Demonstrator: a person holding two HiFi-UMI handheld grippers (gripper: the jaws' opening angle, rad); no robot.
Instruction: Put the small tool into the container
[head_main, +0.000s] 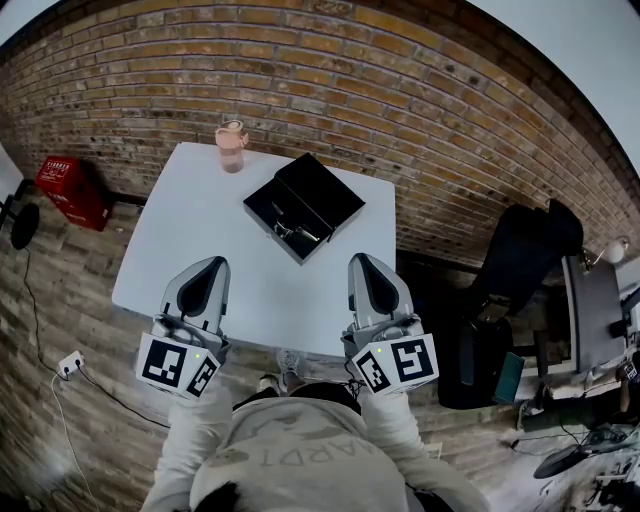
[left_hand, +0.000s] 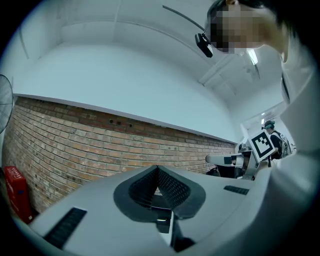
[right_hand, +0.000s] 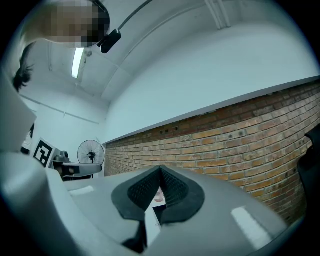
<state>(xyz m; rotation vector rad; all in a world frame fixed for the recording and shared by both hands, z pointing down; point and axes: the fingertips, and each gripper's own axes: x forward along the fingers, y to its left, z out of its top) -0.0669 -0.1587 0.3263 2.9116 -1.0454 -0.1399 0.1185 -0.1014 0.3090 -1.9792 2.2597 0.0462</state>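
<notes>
Lying open on the smooth white square table, a hinged rectangular black case holds a small shiny metal tool in its tray, with a pink lidded cup behind; the 2 grey grippers, left gripper and right gripper, hover over the near edge, ribbed black pads closed together on nothing

1. The grey left gripper has its black ribbed pads meeting at the tips, nothing between them
2. Beyond stands a red-brown brick wall
3. A red plastic crate sits at its foot, far left
</notes>
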